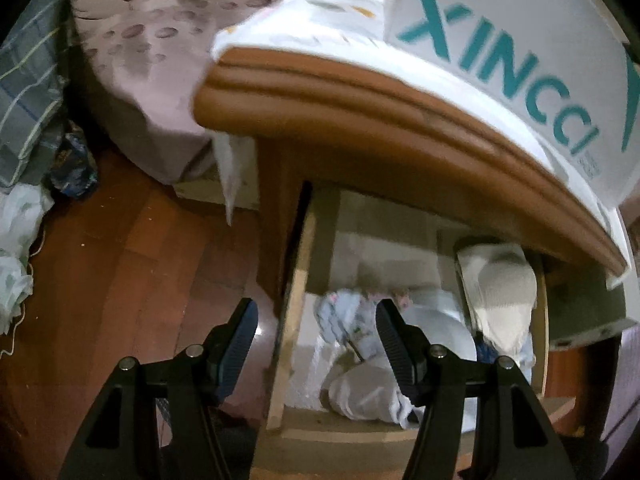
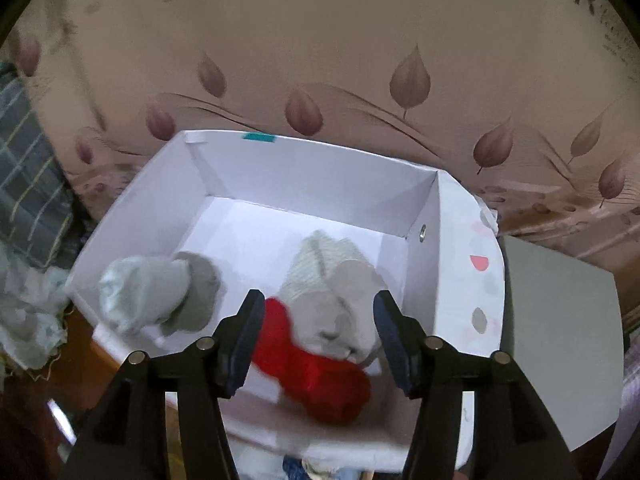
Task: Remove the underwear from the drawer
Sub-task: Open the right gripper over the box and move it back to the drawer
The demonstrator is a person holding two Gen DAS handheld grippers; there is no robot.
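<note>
In the left wrist view an open wooden drawer (image 1: pixel 294 308) sticks out under the brown nightstand top (image 1: pixel 360 92). Folded underwear lies inside: a light blue patterned piece (image 1: pixel 344 316), a white bundle (image 1: pixel 368 396) and a cream one (image 1: pixel 504 292). My left gripper (image 1: pixel 316 308) hangs open over the drawer's left wall, holding nothing. In the right wrist view a white box (image 2: pixel 312 176) holds a grey roll (image 2: pixel 156 292), a cream-grey roll (image 2: pixel 336 292) and a red roll (image 2: pixel 320 376). My right gripper (image 2: pixel 319 300) is open above the red roll, its pads off it.
A white box with teal lettering (image 1: pixel 520 40) stands on the nightstand. A bed with a leaf-print sheet (image 2: pixel 320 60) lies behind. Plaid cloth (image 1: pixel 28 92) and crumpled white cloth (image 1: pixel 16 248) lie on the wooden floor (image 1: pixel 120 280). A grey board (image 2: pixel 560 340) sits right of the box.
</note>
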